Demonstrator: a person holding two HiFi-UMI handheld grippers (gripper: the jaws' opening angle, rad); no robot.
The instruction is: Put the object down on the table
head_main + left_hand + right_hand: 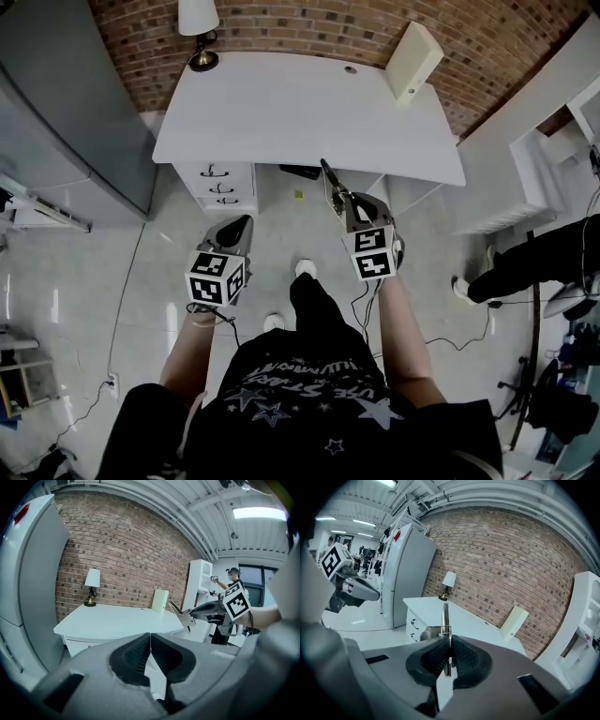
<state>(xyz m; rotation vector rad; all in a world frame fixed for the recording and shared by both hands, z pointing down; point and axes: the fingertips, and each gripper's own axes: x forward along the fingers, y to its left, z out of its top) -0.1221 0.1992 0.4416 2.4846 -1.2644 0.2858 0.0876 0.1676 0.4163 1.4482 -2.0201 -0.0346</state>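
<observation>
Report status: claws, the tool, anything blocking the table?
Left claw shut, empty. Right claw shut on metal tool, in the air, not yet on the white table. Nothing in the way; lamp and cream box stand at the back.

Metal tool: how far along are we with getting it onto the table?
Done: the right gripper is shut on the metal tool. In hand: the tool hangs in the air near the table front edge, not resting on it. Left: bring it over the tabletop, lower it, open the jaws. The left gripper is shut, empty.
</observation>
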